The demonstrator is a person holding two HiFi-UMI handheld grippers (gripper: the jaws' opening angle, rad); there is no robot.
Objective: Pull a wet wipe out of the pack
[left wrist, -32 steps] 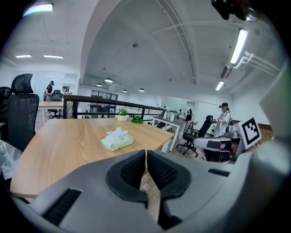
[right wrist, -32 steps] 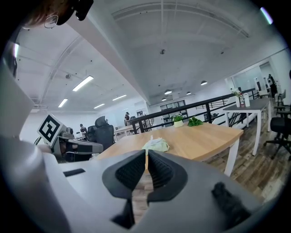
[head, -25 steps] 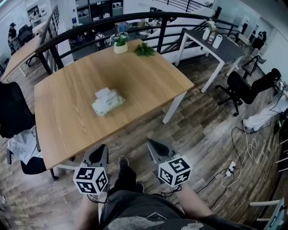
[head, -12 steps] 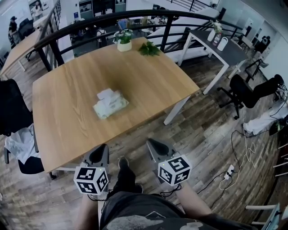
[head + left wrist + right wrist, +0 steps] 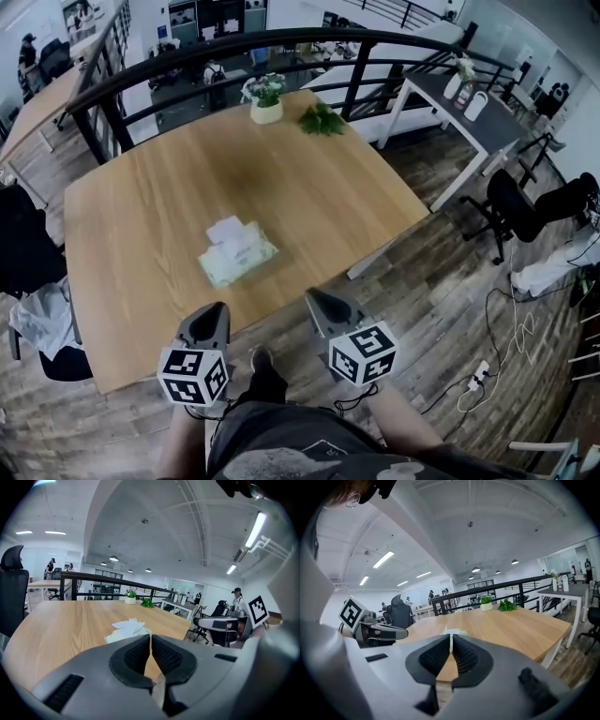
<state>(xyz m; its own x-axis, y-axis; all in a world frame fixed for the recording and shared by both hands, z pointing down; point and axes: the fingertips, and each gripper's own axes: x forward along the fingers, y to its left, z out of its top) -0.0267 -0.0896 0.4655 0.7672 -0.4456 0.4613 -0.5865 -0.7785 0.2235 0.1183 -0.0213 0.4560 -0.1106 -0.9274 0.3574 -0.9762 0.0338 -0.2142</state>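
Note:
A pale green pack of wet wipes (image 5: 239, 257) lies near the front middle of a wooden table (image 5: 141, 216), with a white wipe (image 5: 225, 231) sticking out of its top. The pack also shows in the left gripper view (image 5: 126, 629) and, mostly hidden behind the jaws, in the right gripper view (image 5: 457, 632). My left gripper (image 5: 211, 316) and right gripper (image 5: 314, 302) hover at the table's front edge, short of the pack. Both are shut with nothing between the jaws.
A potted plant (image 5: 265, 99) and a green sprig (image 5: 322, 119) sit at the table's far edge, before a black railing (image 5: 234, 47). A dark chair (image 5: 23, 253) stands left. A white desk (image 5: 469, 108) and office chair (image 5: 525, 202) stand right. Cables (image 5: 497, 347) lie on the floor.
The table and pack have drawn nearer in the head view; both grippers, formerly over the floor, now reach the table's front edge. Their jaws stay shut.

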